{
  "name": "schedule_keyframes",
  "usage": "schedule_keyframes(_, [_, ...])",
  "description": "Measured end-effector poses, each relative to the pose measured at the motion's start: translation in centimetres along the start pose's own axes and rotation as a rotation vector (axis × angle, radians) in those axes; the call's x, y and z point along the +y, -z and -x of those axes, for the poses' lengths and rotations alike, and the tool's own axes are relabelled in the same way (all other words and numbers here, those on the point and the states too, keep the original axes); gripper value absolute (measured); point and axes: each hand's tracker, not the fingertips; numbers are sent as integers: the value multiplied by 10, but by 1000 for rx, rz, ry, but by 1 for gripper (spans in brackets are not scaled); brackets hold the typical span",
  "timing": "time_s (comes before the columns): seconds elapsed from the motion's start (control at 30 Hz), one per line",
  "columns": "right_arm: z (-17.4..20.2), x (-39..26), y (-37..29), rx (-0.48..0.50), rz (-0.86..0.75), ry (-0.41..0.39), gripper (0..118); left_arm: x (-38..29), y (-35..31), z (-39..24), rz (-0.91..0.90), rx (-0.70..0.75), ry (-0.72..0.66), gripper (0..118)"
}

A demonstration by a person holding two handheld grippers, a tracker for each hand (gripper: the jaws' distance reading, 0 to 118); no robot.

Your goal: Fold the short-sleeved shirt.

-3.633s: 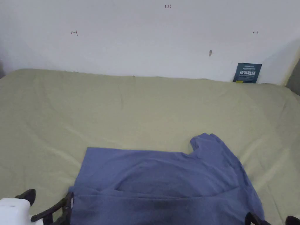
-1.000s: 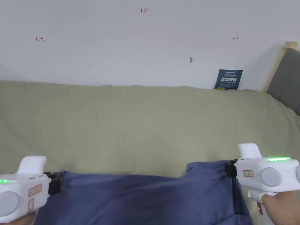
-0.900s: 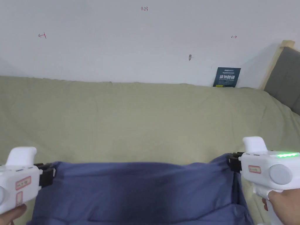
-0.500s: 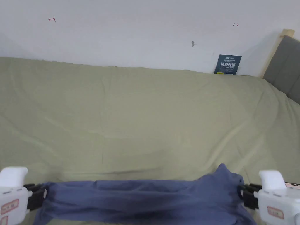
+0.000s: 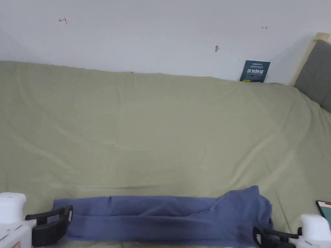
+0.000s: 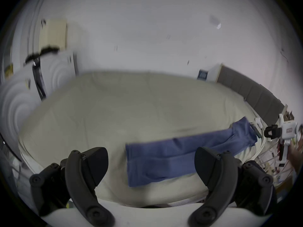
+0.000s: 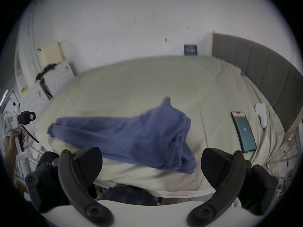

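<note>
Blue shirt (image 5: 161, 218) folded into a strip on bed (image 5: 161, 129), left gripper (image 6: 151, 168) and right gripper (image 7: 151, 166) gaping, empty

The short-sleeved shirt (image 5: 161, 216) is blue, folded into a long narrow band lying flat along the near edge of the bed (image 5: 161, 129). 2 layers show, with a lengthwise crease running between them. Its neat squared end lies just in front of the left tool (image 5: 48, 222), whose jaws stand spread apart and off the cloth. Its other end, beside the right tool (image 5: 274, 237), is bulkier and rumpled, with 1 sleeve poking up and away toward the far side of the bed. That tool's jaws are spread too, clear of the fabric.
</note>
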Motion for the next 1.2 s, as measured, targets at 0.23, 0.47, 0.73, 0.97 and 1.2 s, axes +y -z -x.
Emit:
schedule_keyframes(0.23, [60, -13, -65, 111, -233, 40, 87, -12, -79, -22, -247, 226, 142, 88])
schedule_keyframes(0.47, [95, -1, -70, 45, -353, -11, 5, -27, -61, 12, -127, 156, 50, 0])
schedule_keyframes(0.73, [115, 5, -53, 37, -290, -10, 5, -50, 35, 134, 196, -359, -624, 23])
schedule_keyframes(0.97, [129, 5, -33, 5, -221, -4, 5, -83, 130, 190, 416, -559, -829, 116])
schedule_keyframes(1.2, [146, 17, -13, 7, -184, -11, 5, -99, 207, 174, 376, -907, -875, 111])
